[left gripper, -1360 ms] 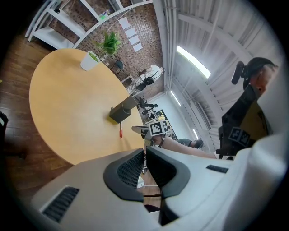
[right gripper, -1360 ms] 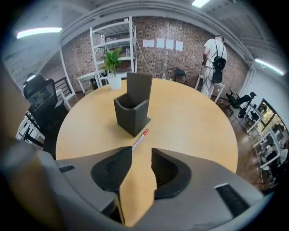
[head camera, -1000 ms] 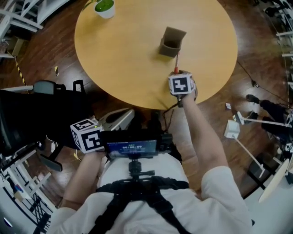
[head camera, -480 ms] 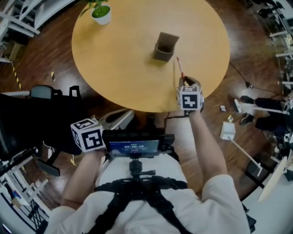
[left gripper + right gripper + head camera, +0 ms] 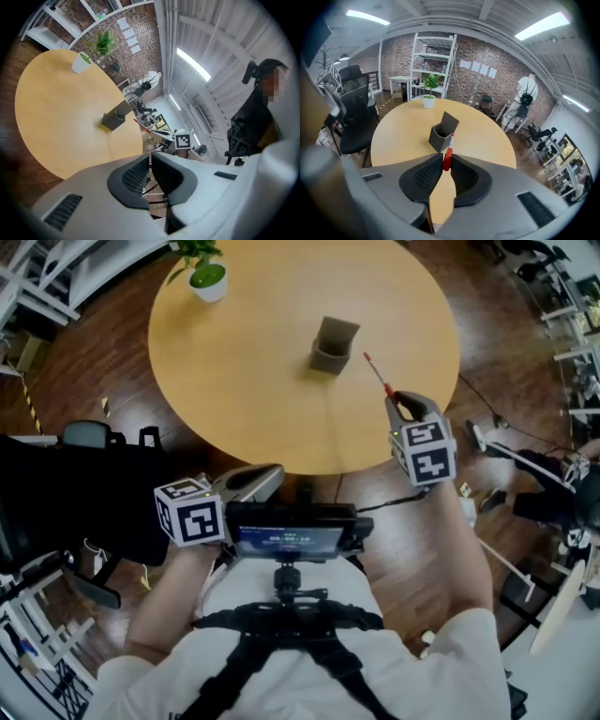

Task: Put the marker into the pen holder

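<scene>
The dark grey pen holder (image 5: 334,345) stands upright near the middle of the round wooden table (image 5: 234,381). My right gripper (image 5: 402,405) hovers at the table's right edge, shut on a red marker (image 5: 379,375) whose free end points up-left toward the holder. In the right gripper view the marker (image 5: 447,157) is pinched between the pads, with the pen holder (image 5: 442,133) straight ahead. My left gripper (image 5: 274,472) stays low by the person's waist, off the table. Its jaws (image 5: 150,157) are shut with nothing between them.
A small potted plant (image 5: 208,279) stands at the table's far left edge. A black office chair (image 5: 84,484) is at the left, beside the table. White stands and cables (image 5: 487,512) lie on the wooden floor at the right.
My right gripper has closed on the marker, lifted it off the table and drifted right toward the table's edge. The left gripper has barely moved.
</scene>
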Available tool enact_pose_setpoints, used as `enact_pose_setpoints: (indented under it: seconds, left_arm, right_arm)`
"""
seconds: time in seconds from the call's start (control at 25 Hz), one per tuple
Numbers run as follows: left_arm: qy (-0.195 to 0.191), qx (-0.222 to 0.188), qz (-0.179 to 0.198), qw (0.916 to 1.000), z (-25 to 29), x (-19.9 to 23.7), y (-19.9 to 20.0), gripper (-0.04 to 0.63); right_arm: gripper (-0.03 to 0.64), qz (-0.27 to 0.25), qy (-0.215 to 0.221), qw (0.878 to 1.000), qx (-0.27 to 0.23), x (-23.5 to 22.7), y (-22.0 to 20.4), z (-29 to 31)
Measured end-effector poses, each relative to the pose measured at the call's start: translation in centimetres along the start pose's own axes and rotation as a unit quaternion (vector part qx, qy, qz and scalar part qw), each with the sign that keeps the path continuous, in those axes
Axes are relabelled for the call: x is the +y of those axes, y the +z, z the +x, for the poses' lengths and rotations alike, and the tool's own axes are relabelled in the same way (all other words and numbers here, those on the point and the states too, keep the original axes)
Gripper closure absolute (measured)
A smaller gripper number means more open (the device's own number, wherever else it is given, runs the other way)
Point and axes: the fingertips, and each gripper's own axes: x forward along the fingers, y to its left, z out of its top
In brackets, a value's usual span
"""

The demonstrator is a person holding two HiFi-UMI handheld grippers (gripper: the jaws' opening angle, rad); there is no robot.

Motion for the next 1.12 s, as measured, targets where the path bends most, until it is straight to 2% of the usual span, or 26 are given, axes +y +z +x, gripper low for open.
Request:
enact_pose_setpoints:
  seconds: [0.16, 0.32, 0.52, 0.64, 0.72, 0.88, 1.12]
  left_arm:
    - [0.001, -0.009, 0.001, 1.0, -0.6, -0.1, -0.1, 0.594]
    - [0.007, -0.021, 0.0, 0.9998, -1.3, -0.1, 0.2, 0.594]
    - [0.025, -0.037, -0.003, 0.999, -2.3, 0.8, 0.1, 0.594]
    - [0.03, -0.05, -0.006, 0.9983, -2.6, 0.8, 0.0, 0.594]
    - [0.033, -0.058, -0.005, 0.9978, -2.8, 0.6, 0.0, 0.594]
    - [0.04, -0.075, 0.001, 0.9964, -3.3, 0.4, 0.4, 0.594]
    - [0.035, -0.083, 0.005, 0.996, -3.6, 0.3, 1.3, 0.594]
  right_arm:
    - [0.549, -0.057, 0.04, 0.997, 0.018, 0.7, 2.8, 1.7]
    - [0.551, -0.084, 0.087, 0.991, 0.058, 1.0, 4.6, 5.2]
    - [0.551, -0.127, 0.13, 0.977, 0.117, 1.5, 5.8, 9.6]
    - [0.551, -0.139, 0.135, 0.969, 0.154, 1.2, 5.6, 11.9]
    - [0.551, -0.131, 0.135, 0.97, 0.152, 0.9, 6.2, 12.9]
    - [0.551, -0.063, 0.127, 0.98, 0.137, -0.4, 6.8, 14.1]
    - [0.512, -0.008, 0.088, 0.993, 0.076, -1.8, 8.4, 13.6]
